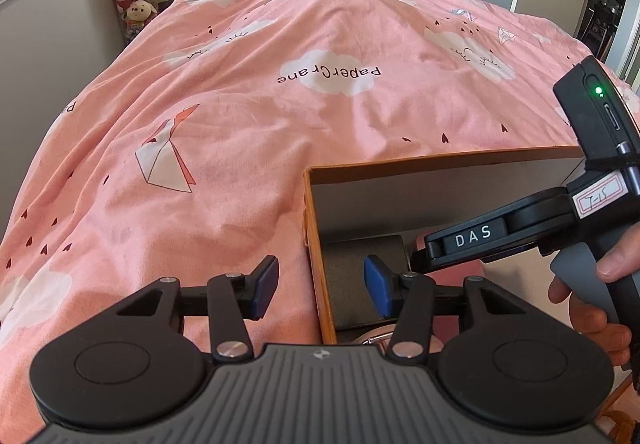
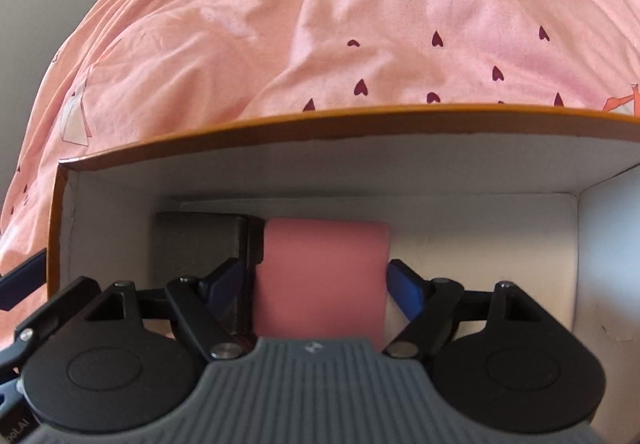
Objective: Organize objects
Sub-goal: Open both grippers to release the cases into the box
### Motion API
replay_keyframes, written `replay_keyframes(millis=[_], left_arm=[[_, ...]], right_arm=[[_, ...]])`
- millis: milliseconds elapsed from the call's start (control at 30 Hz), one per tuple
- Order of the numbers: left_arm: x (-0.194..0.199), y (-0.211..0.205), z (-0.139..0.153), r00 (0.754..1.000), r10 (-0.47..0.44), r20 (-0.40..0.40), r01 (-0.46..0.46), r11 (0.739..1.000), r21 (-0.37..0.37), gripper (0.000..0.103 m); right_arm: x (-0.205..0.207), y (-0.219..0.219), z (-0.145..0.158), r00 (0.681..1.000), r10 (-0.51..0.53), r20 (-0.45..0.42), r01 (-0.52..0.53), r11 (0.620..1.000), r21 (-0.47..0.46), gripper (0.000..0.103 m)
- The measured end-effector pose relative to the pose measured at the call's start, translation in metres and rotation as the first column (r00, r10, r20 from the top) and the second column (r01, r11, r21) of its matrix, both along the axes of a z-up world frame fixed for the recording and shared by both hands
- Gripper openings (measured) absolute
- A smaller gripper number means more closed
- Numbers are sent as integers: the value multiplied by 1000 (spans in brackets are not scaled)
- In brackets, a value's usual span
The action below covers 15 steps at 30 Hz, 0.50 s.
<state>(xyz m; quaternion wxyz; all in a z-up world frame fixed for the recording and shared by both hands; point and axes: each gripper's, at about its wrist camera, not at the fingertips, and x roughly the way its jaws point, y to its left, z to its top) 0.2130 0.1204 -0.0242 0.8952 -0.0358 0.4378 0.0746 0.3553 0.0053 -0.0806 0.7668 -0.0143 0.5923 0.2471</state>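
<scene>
the right gripper is down inside the box, and the pink block sits squarely between its blue pads, its long axis running straight ahead along the fingers toward the far wall. the jaws stand spread about as wide as the block: the left pad looks to be at or against the block's side, the right pad just beside the other side, and i cannot tell whether they press it or have let go. the block lies on the box floor, touching or just beside a dark block on its left, with bare white floor to its right. so the move turns on this: the block is dead centre in the right jaws, and any slide must stay parallel to the dark block. the left gripper hangs above the box's left wall, jaws spread and holding nothing, one pad over the bedspread, one over the box. the right hand is much the nearer.
</scene>
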Motion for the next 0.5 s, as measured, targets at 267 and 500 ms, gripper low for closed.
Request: replay_keyframes(millis=[267, 500], left_arm=[[-1, 1, 0, 1000, -3, -3, 3, 1000, -18, 54], [-1, 0, 0, 1000, -1, -6, 1, 1000, -21, 54]], right_arm=[[-1, -29, 6, 998, -53, -24, 54, 998, 41, 61], [0, -48, -7, 990, -82, -111, 93, 991, 95, 25]])
